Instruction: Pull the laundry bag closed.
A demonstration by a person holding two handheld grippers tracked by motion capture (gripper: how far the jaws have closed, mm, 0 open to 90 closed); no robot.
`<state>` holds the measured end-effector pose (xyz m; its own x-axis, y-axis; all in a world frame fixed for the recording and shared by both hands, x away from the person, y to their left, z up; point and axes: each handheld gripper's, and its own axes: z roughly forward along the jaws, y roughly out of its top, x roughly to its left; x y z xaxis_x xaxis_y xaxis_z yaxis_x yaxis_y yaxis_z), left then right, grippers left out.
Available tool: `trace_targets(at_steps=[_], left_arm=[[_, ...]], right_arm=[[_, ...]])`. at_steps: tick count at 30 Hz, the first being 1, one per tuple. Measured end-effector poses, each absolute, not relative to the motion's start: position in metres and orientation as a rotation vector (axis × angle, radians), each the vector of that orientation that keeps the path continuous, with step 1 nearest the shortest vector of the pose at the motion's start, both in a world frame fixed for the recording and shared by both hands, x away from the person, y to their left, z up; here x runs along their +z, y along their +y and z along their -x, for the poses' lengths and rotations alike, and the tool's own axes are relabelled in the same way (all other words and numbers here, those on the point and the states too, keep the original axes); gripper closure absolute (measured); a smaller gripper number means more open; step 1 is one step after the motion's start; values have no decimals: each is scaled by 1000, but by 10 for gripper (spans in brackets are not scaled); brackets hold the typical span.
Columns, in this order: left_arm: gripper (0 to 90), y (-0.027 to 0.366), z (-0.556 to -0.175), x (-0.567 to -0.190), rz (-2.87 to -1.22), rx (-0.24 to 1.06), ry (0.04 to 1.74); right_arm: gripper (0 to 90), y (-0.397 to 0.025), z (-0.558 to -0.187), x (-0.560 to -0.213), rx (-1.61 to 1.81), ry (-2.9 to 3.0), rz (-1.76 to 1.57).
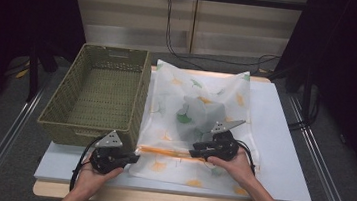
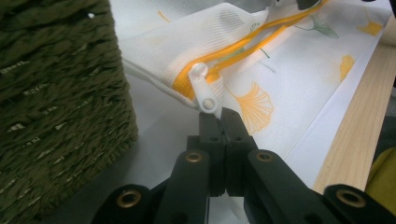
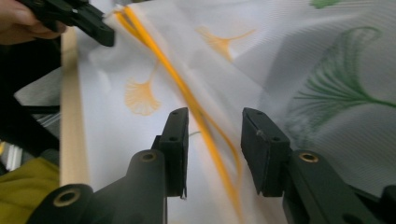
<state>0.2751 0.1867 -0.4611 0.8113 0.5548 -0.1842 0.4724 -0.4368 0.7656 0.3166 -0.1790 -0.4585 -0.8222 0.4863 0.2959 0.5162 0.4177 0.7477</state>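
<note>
A white mesh bag (image 1: 201,108) printed with orange and green leaves lies on the table, bulging in the middle. Its orange zipper (image 1: 166,152) runs along the near side. My left gripper (image 1: 135,156) sits at the bag's near left corner, and in the left gripper view its jaws (image 2: 220,116) are shut on the lower end of the white zipper pull (image 2: 203,86). My right gripper (image 1: 195,150) points left over the zipper. In its own view it (image 3: 215,126) is open, with the orange zipper (image 3: 187,93) running between the jaws.
An olive woven basket (image 1: 102,92) stands left of the bag, and its wall (image 2: 56,93) is close beside my left gripper. The pale mat (image 1: 281,156) has bare room at the right. A wooden table edge (image 1: 171,200) runs along the front.
</note>
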Motion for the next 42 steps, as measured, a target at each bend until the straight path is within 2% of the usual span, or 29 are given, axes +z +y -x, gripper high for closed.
trace_targets(at_steps=[8,11,19,30,42], left_arm=[[890,182,-273,-452,-2090,148,747],[890,180,-274,-448,-2084,153,737],[890,171,-279,-436,-2113,166,698],[890,150,-284,-431,-2115,169,637],[890,138,-283,-434,-2132,180,592]], right_arm=[[610,-172,-314,-451,-1424,-2606,873],[566,-166,-315,-447,-1421,-2627,864],[633,-144,-324,-436,-1439,-2644,772],[800,-120,-326,-431,-1506,-2627,681],[794,-109,-323,-432,-1516,-2637,617]])
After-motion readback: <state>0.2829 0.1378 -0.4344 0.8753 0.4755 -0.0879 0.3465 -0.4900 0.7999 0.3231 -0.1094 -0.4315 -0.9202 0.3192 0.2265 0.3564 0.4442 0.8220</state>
